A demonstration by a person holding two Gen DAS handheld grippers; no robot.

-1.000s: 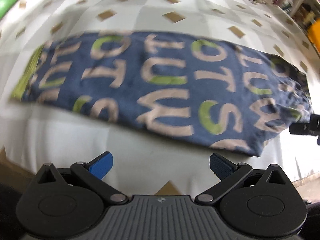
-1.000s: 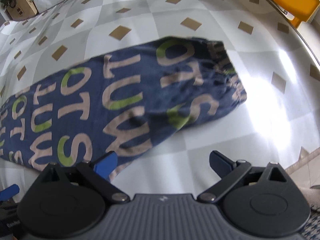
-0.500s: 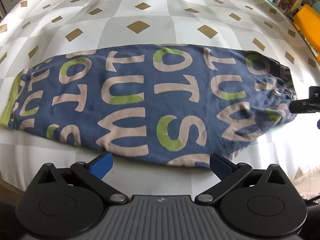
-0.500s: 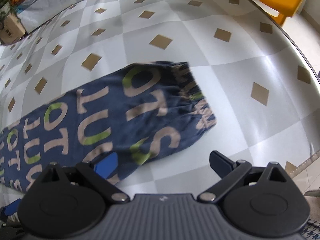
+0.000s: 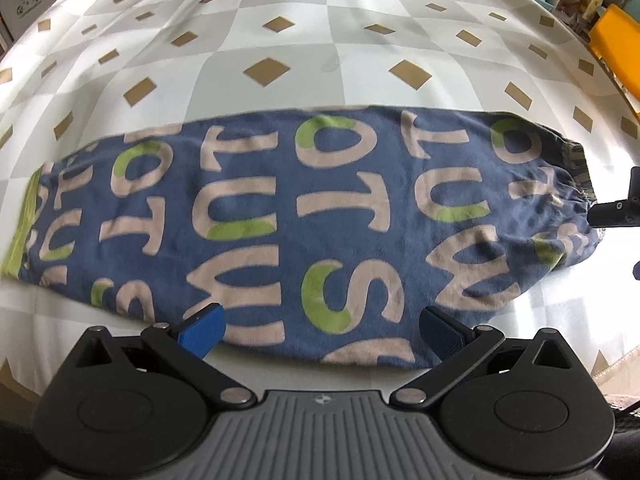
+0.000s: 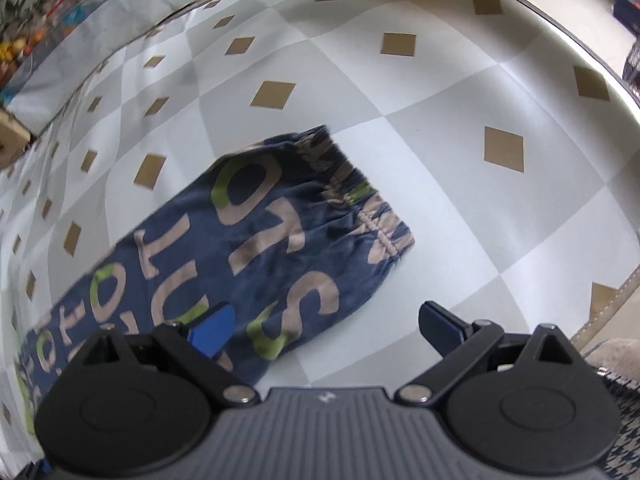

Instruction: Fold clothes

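Left wrist view: the navy fleece garment with beige and green lettering lay flat on the grey-and-white checked cloth with tan diamonds, long axis running side to side across the left gripper. That gripper's jaws stood wide and empty, at the garment's near long edge.

Right wrist view: the garment ran away diagonally to the far left, its gathered waistband end nearest the right gripper, also spread wide, holding nothing. Likely each gripper takes one end.

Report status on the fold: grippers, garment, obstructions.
Left gripper open, empty, at the near edge. Right gripper open, empty, near the waistband end. Blue lettered garment flat, a long strip on the checked cloth. Nothing on it.
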